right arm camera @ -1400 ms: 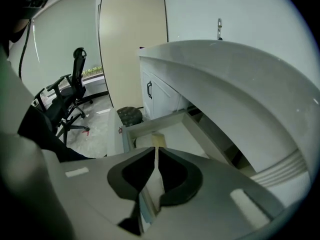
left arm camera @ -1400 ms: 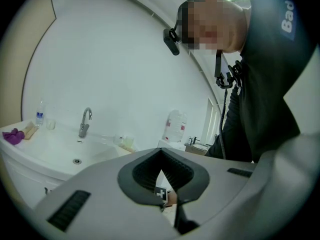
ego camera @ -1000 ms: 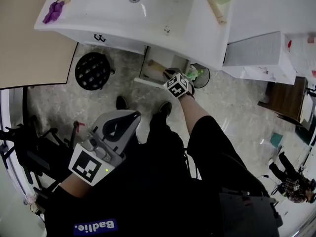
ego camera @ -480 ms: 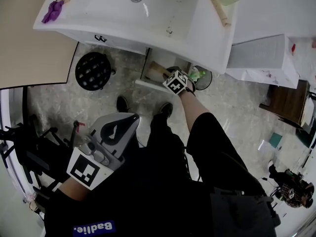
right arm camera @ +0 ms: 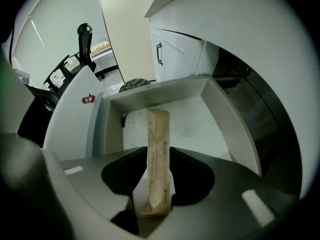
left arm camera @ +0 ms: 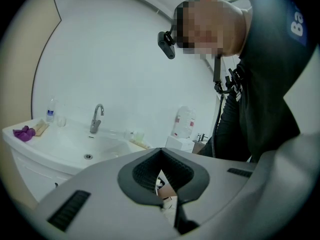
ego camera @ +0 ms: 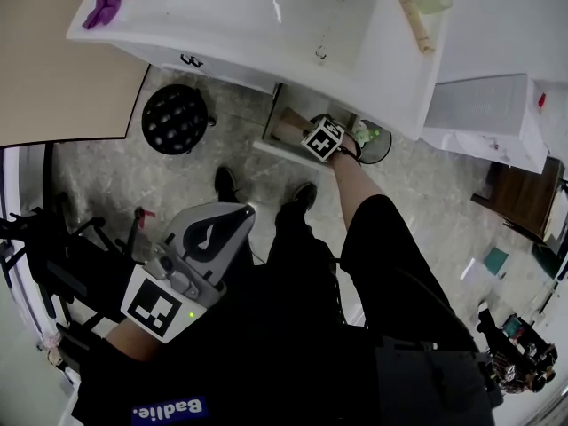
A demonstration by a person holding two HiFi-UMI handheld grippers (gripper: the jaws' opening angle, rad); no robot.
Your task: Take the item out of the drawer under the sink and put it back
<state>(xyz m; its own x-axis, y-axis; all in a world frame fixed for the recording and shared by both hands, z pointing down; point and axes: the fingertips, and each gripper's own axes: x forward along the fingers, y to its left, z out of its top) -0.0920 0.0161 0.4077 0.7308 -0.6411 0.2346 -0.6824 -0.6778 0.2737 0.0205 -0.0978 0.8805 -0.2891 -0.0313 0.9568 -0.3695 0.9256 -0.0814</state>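
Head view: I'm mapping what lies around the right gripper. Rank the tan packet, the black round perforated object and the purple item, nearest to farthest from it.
1. tan packet: in the open drawer, between the jaws of the right gripper, which have just been opening.
2. black round perforated object: on the floor, at the view's left.
3. purple item: on the sink's left corner.

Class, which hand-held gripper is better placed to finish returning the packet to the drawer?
Right. The right hand-held gripper is at the drawer, jaws just opening with the packet between them; the left hand-held gripper is shut, far back.
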